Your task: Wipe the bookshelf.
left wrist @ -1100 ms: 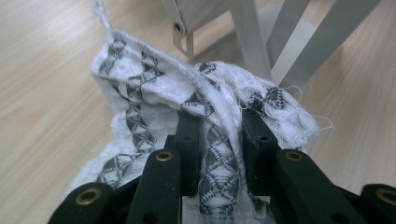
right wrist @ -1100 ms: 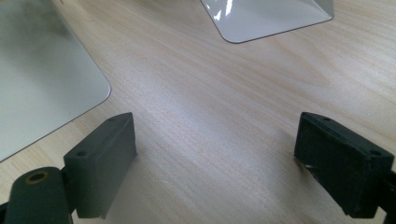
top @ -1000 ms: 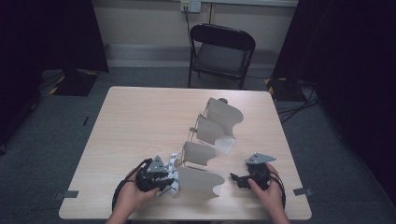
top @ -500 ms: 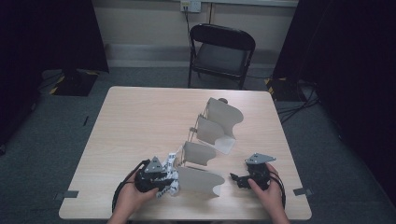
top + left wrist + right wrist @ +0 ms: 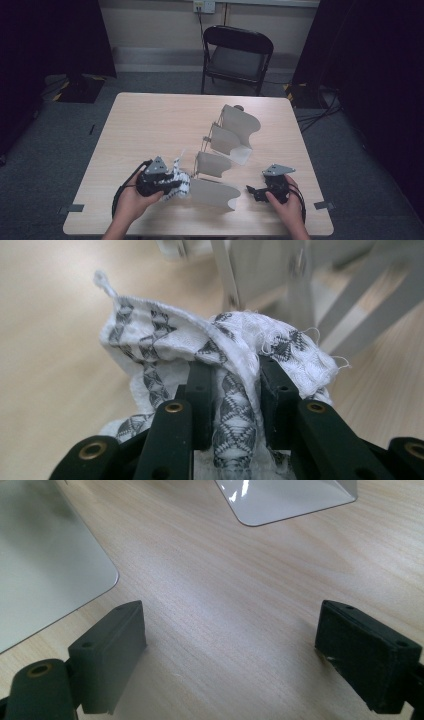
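just ahead of the cloth [image 5: 220,355] clamped in the left fingers [image 5: 235,390] stands a white rack [image 5: 220,165]; right fingers [image 5: 365,650] apart

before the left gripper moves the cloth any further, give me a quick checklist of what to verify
1. Cloth clamped in left gripper: ok, the jaws pinch a bunched fold in the left gripper view.
2. Cloth hanging free of the rack: cannot tell, it sits right beside the nearest panel.
3. Right gripper out of the way: ok, it rests on the table to the right of the rack, jaws open and holding nothing.
4. Rack standing steady: ok, its panels are upright.
5. Whole cloth gathered: not ok, loose edges spill past the jaws.
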`<state>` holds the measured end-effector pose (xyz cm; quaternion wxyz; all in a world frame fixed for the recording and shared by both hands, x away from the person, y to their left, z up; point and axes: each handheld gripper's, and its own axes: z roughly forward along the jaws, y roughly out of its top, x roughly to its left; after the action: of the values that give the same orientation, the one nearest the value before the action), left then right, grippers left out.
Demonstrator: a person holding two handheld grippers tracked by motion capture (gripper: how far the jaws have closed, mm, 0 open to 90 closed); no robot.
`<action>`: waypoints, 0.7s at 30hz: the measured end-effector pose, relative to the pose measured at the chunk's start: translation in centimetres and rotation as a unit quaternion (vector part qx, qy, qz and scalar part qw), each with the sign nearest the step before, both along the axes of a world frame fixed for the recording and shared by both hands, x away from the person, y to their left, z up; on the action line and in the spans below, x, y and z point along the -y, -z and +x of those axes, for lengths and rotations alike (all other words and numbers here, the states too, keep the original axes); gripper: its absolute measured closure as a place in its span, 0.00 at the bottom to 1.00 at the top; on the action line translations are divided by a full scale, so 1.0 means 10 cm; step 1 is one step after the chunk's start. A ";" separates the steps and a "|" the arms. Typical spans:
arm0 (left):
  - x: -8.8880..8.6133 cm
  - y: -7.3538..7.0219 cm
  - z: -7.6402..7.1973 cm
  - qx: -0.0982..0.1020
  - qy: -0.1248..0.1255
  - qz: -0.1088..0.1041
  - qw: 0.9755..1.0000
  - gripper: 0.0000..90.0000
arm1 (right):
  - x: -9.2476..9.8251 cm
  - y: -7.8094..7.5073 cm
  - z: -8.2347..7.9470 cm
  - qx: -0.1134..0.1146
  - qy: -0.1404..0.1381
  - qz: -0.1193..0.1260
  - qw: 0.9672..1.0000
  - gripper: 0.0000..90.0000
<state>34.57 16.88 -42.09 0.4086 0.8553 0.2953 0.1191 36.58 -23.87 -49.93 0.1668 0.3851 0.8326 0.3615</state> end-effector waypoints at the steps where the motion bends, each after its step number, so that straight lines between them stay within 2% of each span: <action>1: 0.00 -0.09 0.02 0.008 0.001 -0.002 1.000 0.78 | 0.00 0.00 0.00 -0.001 0.000 0.000 1.000 0.14; 3: 0.03 -0.28 0.07 0.025 0.003 -0.005 1.000 0.78 | 0.00 0.00 0.00 0.000 0.000 0.000 1.000 0.14; 5: 0.06 -0.39 0.11 0.036 0.004 -0.008 0.999 0.78 | 0.00 0.00 0.00 -0.001 0.000 0.000 1.000 0.14; 8: 0.17 -0.46 0.17 0.043 0.008 -0.008 0.999 0.78 | 0.00 0.00 0.00 0.000 0.000 0.000 1.000 0.14; 11: 0.24 -0.39 0.23 0.038 0.008 0.004 0.999 0.78 | 0.00 0.00 0.00 0.000 0.000 0.000 1.000 0.14; 15: 0.28 -0.20 0.27 0.021 0.012 0.021 0.999 0.78 | 0.00 0.00 0.00 0.000 0.000 0.000 1.000 0.14; 21: 0.32 0.04 0.30 0.004 0.014 0.031 0.999 0.78 | 0.00 0.00 0.00 0.000 0.000 0.000 1.000 0.14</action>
<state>37.62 13.69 -42.49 0.3850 0.8710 0.2780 0.1264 36.58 -23.87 -49.93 0.1668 0.3851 0.8326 0.3614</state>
